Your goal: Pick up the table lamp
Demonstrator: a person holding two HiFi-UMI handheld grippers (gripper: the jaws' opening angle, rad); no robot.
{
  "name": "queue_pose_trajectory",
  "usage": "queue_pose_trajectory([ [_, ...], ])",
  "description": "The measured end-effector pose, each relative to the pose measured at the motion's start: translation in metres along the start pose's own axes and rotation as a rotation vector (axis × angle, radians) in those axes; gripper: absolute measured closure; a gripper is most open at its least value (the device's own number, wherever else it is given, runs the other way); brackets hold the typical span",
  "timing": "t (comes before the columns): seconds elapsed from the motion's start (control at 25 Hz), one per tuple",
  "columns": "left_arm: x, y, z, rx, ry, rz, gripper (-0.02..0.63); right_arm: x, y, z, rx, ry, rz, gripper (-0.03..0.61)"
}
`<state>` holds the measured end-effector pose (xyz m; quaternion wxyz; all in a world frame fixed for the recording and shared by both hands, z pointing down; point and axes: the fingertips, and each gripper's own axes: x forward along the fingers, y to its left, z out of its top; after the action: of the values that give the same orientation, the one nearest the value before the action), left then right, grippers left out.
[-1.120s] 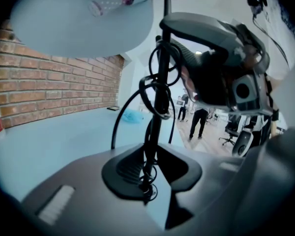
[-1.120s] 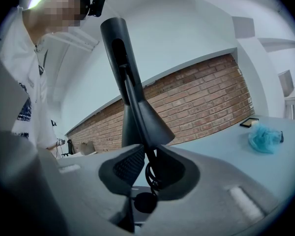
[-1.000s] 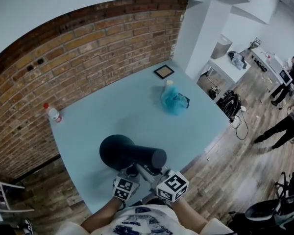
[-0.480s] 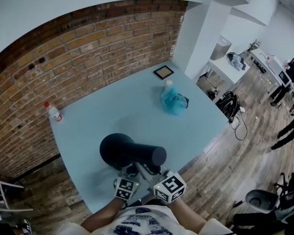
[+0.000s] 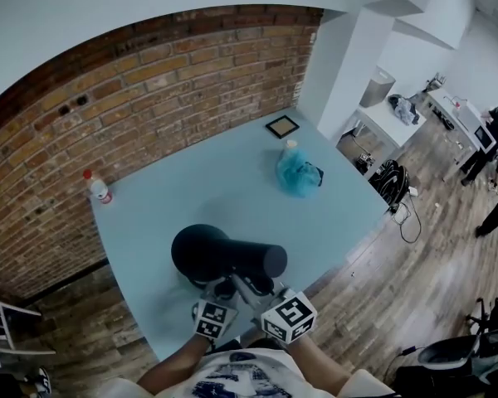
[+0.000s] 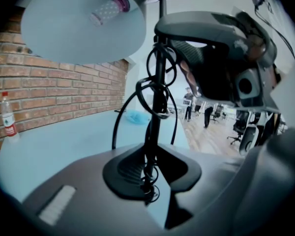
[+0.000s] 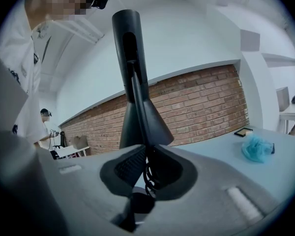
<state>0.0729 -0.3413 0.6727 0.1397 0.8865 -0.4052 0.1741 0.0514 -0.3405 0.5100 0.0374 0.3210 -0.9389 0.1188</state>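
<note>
Where the person's hands meet at the near edge of the worktop point(image 5: 158, 222), both grippers are on the table lamp point(image 5: 224, 255). The left gripper point(image 6: 150, 173) has its jaws closed on the thin dark stem point(image 6: 153, 132), low down, where the cord point(image 6: 157, 113) is looped round it. The right gripper point(image 7: 147, 176) has its jaws clamped on the same stem, close by the left one. Above the grippers, the wide dark shade point(image 5: 201, 251) hangs over the worktop, and the left gripper view shows its pale inside and the bulb point(image 6: 108, 11). The foot of the lamp is hidden, so contact with the worktop cannot be confirmed.

Handling, as judged: the stem is stiff and narrow, so it is the correct place to hold. The cord loops may slide under the jaws. The broad shade makes the lamp top-heavy, so it should be kept upright. The bulb is fragile.

Farther across the worktop lies a blue bundle point(image 5: 297, 172), and beyond it a small frame point(image 5: 282, 126). A bottle point(image 5: 98, 187) stands at the brick wall point(image 5: 149, 89).
</note>
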Motion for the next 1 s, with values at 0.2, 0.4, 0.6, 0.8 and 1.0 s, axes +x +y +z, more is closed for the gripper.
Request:
queue_pose_trajectory([
  [0.2, -0.013, 0.002, 0.009, 0.022, -0.024, 0.027, 0.546, -0.002, 0.01, 0.011, -0.012, -0.012, 0.009, 0.531],
  [0.4, -0.023, 0.007, 0.022, 0.037, -0.045, 0.039, 0.546, 0.0, 0.018, 0.026, -0.036, -0.023, 0.02, 0.531],
  [0.6, -0.026, 0.011, 0.035, 0.049, -0.058, 0.051, 0.546, 0.002, 0.02, 0.038, -0.049, -0.022, 0.018, 0.532],
  [0.8, -0.029, 0.01, 0.047, 0.065, -0.066, 0.057, 0.546, -0.001, 0.019, 0.05, -0.057, -0.037, 0.011, 0.532],
  [1.0, -0.033, 0.009, 0.058, 0.082, -0.074, 0.057, 0.546, -0.004, 0.02, 0.061, -0.069, -0.05, 0.01, 0.534],
])
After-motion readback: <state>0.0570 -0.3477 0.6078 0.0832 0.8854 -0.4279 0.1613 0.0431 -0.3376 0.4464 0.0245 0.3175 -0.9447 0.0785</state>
